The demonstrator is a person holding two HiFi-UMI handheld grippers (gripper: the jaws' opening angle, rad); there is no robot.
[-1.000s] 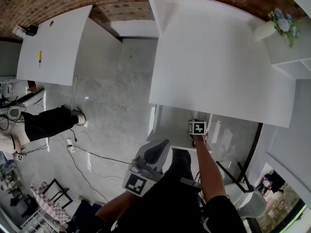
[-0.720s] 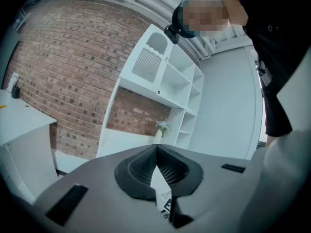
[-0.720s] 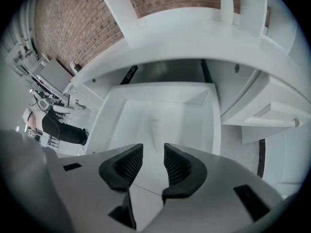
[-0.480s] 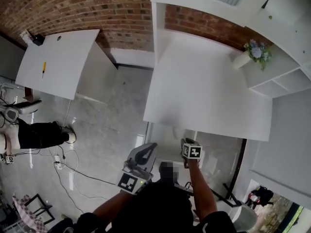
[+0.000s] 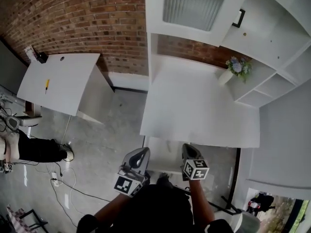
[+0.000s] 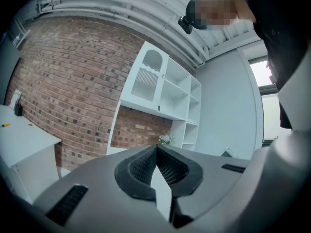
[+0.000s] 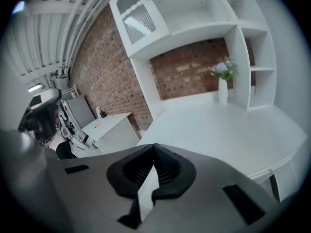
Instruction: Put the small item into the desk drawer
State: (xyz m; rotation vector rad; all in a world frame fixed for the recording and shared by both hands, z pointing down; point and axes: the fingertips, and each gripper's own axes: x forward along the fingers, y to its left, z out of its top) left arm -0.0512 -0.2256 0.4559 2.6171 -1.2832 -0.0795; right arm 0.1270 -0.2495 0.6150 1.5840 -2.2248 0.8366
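Note:
The white desk (image 5: 199, 106) fills the middle of the head view. Under its front edge a white drawer (image 5: 158, 152) juts out toward me, partly hidden by both grippers. No small item shows in any view. My left gripper (image 5: 141, 153) hovers over the drawer's left side, jaws together with nothing between them (image 6: 156, 147). Over the drawer's right side is my right gripper (image 5: 188, 149), shut and empty, pointing across the desk top (image 7: 154, 147).
A vase of flowers (image 5: 233, 67) stands at the desk's back right, under white shelves (image 5: 252, 28). A second white table (image 5: 58, 81) with a yellow item (image 5: 46, 84) stands left. A seated person (image 5: 29, 147) and floor cables (image 5: 63, 178) are at far left.
The head view has tilted up toward the wall and shelves. My right gripper has drawn back from the drawer toward my body and its jaws have closed. The left gripper stays low beside it.

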